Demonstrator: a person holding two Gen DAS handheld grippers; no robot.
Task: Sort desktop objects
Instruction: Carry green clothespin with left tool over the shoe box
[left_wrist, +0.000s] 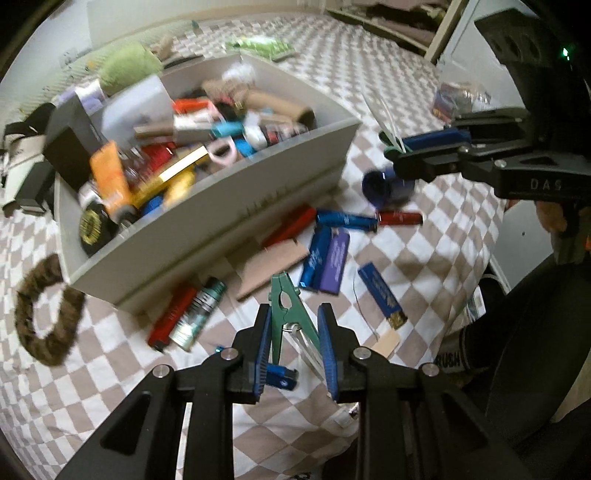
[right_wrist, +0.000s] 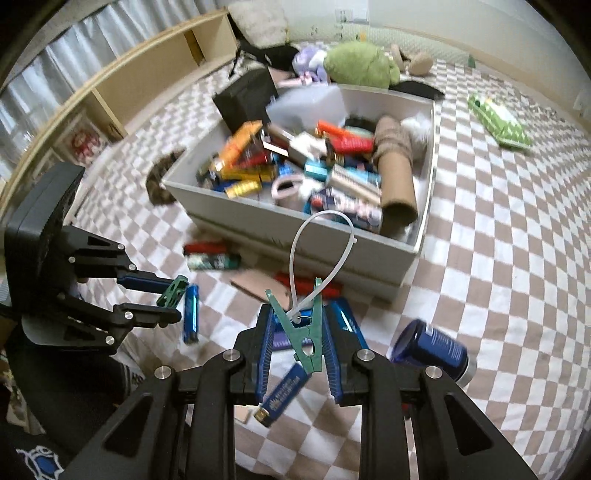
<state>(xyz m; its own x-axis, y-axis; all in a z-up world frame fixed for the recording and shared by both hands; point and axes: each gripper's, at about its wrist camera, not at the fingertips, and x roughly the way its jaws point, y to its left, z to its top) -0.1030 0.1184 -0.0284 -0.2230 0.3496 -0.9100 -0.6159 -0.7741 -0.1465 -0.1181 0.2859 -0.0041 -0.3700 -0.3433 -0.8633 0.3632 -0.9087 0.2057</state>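
In the left wrist view my left gripper (left_wrist: 294, 314) is shut on a green clip (left_wrist: 291, 306) that points up between the blue pads. The right wrist view shows this gripper (right_wrist: 177, 300) at the left with its clip (right_wrist: 172, 291). My right gripper (right_wrist: 297, 314) is shut on a second green clip (right_wrist: 303, 338), whose jaws bite a white zip-tie loop (right_wrist: 295, 251). From the left wrist view the right gripper (left_wrist: 392, 147) hangs to the right of the grey box (left_wrist: 207, 232). That box (right_wrist: 295, 236) is piled with several small items.
Loose things lie on the checked cover in front of the box: a blue jar (right_wrist: 432, 349), blue packs (left_wrist: 327, 258), red and teal lighters (left_wrist: 184, 317), a cardboard piece (left_wrist: 269, 266). A brown scrunchie (left_wrist: 44, 314) lies left of the box. Plush toys (right_wrist: 358, 64) and a wooden shelf (right_wrist: 140, 77) stand behind.
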